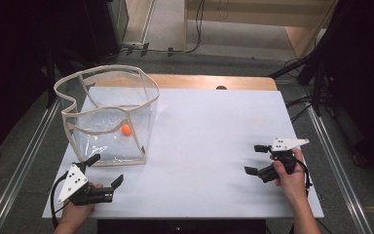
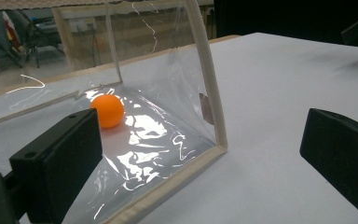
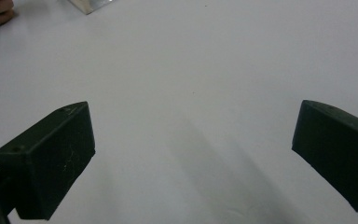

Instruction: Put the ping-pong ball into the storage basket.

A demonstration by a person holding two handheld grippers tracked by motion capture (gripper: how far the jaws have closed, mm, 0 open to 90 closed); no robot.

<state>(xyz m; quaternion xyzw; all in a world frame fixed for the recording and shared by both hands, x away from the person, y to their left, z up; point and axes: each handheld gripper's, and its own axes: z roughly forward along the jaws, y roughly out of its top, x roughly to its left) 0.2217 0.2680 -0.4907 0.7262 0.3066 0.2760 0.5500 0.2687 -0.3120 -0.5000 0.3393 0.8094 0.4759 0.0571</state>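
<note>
Both grippers, left (image 1: 108, 171) and right (image 1: 254, 159), stand wide and empty; orange ball (image 1: 125, 129) already rests inside clear bag (image 1: 143, 100), untouched.

Each hand-held black two-jaw left gripper (image 1: 106, 170) and right gripper (image 1: 254, 159) carried a pale grey three-cornered plate dotted with small dark holes — blocky matt jaws, a screw hole near each tip. A black cable trailed from each — forearms were bare, sleeveless.
</note>
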